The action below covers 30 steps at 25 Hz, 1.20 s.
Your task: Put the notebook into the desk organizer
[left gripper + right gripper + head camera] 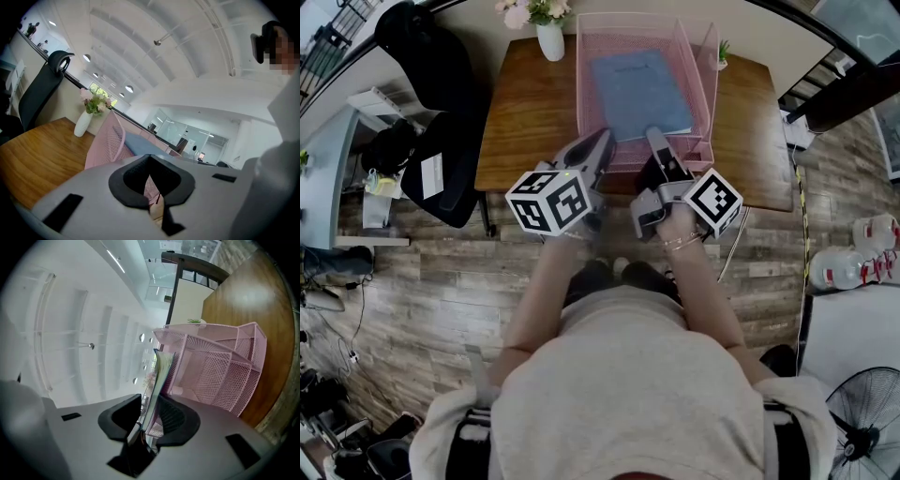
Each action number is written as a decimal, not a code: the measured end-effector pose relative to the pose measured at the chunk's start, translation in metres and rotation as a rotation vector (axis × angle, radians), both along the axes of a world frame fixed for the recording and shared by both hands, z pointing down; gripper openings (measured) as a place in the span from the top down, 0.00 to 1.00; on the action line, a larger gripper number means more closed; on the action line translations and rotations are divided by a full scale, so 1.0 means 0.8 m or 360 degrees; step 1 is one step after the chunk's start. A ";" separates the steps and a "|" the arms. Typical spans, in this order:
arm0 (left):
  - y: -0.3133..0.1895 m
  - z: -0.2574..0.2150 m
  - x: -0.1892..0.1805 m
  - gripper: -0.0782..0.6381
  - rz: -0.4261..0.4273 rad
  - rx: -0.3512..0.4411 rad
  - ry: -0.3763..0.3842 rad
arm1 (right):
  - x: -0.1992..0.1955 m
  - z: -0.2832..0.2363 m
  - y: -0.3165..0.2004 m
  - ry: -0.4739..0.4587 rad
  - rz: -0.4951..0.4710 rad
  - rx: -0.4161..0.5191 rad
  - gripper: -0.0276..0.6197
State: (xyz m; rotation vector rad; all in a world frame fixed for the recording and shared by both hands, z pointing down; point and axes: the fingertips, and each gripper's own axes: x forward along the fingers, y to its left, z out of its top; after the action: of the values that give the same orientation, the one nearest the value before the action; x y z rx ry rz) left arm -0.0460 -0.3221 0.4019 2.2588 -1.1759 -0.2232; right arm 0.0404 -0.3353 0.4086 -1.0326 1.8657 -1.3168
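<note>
Looking in, I see my left claw (154,199) pinching the pink organizer (108,140) and my right claw (148,420) loose around the notebook (160,373).

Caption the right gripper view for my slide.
Right gripper with open jaws flanking the notebook edge, pink mesh desk organizer beyond.
</note>
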 end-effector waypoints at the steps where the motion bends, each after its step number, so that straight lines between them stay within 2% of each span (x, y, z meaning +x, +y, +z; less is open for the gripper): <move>1: 0.000 0.000 0.000 0.89 0.0004 0.0001 0.0000 | 0.000 -0.001 0.000 0.0007 -0.0002 -0.0001 0.78; 11: 0.003 -0.003 0.002 0.89 0.0042 0.0002 0.0003 | -0.002 0.009 0.006 0.0022 -0.0022 -0.0085 0.75; 24: 0.017 -0.003 0.011 0.89 0.0116 0.0027 -0.0012 | -0.002 0.017 0.021 0.0035 -0.0022 -0.0049 0.77; 27: 0.019 -0.006 0.013 0.89 0.0130 0.0045 -0.0020 | 0.000 0.020 0.027 0.0084 -0.0018 -0.0056 0.77; 30: 0.022 -0.010 0.013 0.89 0.0145 0.0068 -0.0041 | 0.000 0.012 0.030 0.0147 -0.0036 0.0012 0.78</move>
State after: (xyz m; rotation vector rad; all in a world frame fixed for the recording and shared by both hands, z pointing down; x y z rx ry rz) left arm -0.0358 -0.3045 0.3940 2.3524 -1.0876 -0.1860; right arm 0.0402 -0.3117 0.4180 -1.0875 1.9545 -1.2936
